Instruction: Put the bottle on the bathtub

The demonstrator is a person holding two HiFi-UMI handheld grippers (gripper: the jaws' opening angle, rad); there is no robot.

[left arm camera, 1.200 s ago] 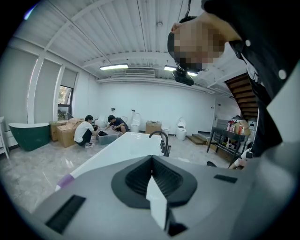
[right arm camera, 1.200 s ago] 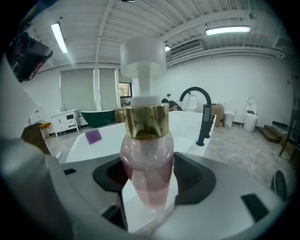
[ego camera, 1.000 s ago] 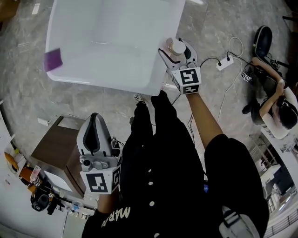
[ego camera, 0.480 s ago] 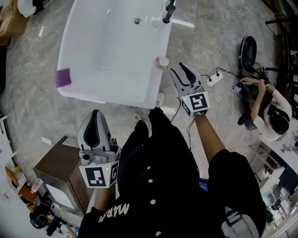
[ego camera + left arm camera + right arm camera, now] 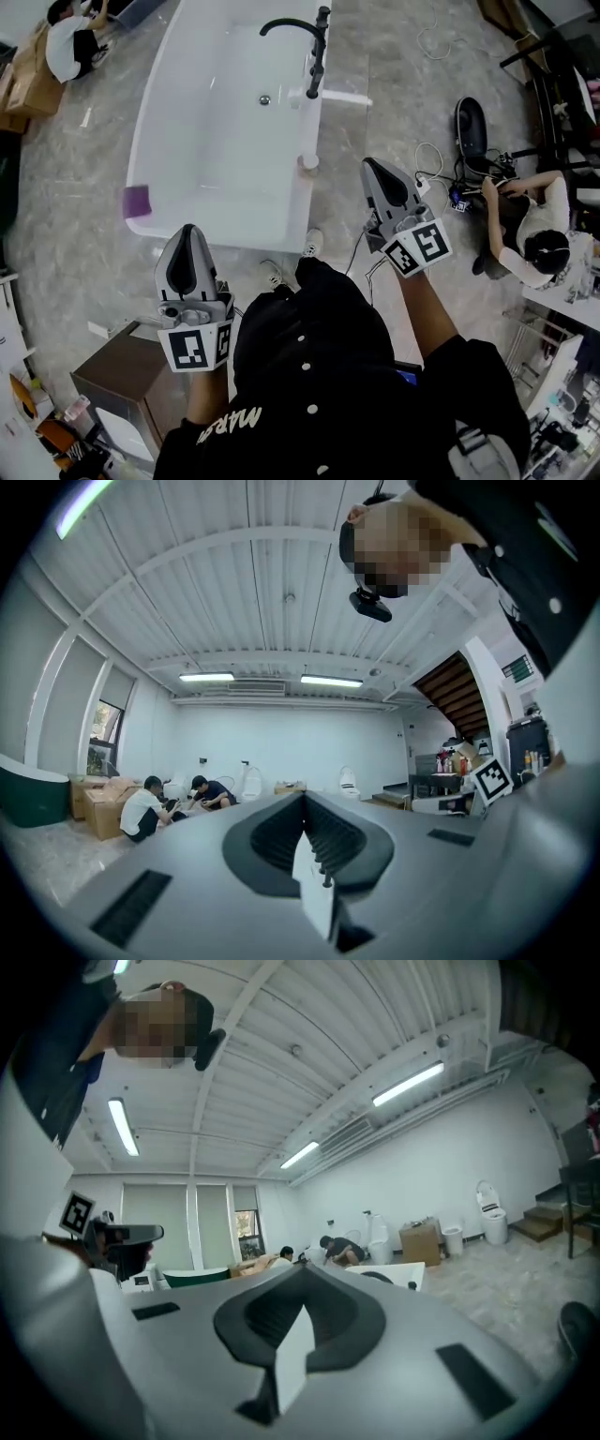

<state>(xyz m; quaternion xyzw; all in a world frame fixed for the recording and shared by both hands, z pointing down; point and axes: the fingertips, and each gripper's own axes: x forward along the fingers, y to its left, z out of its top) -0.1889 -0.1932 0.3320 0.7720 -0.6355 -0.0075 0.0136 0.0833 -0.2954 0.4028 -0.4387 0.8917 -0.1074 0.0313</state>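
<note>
The small bottle (image 5: 307, 162) with a pale cap stands upright on the right rim of the white bathtub (image 5: 159, 112), below the black faucet (image 5: 314, 42). My right gripper (image 5: 371, 166) hangs to the right of the bottle, clear of it; its jaws have just been closing with nothing between them and are now shut. My left gripper (image 5: 187, 231) is shut and empty, near the tub's near end. In the left gripper view the left gripper (image 5: 305, 803) points level across the room. In the right gripper view the right gripper (image 5: 302, 1274) also points level, and the tub's edge (image 5: 398, 1274) shows beyond it.
A purple object (image 5: 137, 200) sits on the tub's left rim. A wooden cabinet (image 5: 112, 375) stands at lower left. Cables and a power strip (image 5: 427, 183) lie on the marble floor at right, near a seated person (image 5: 530, 239). More people (image 5: 70, 37) crouch at top left.
My right gripper let go of the bottle, drew back to the right and rose, and its jaws shut. The bottle stayed on the rim. The left gripper rose too.
</note>
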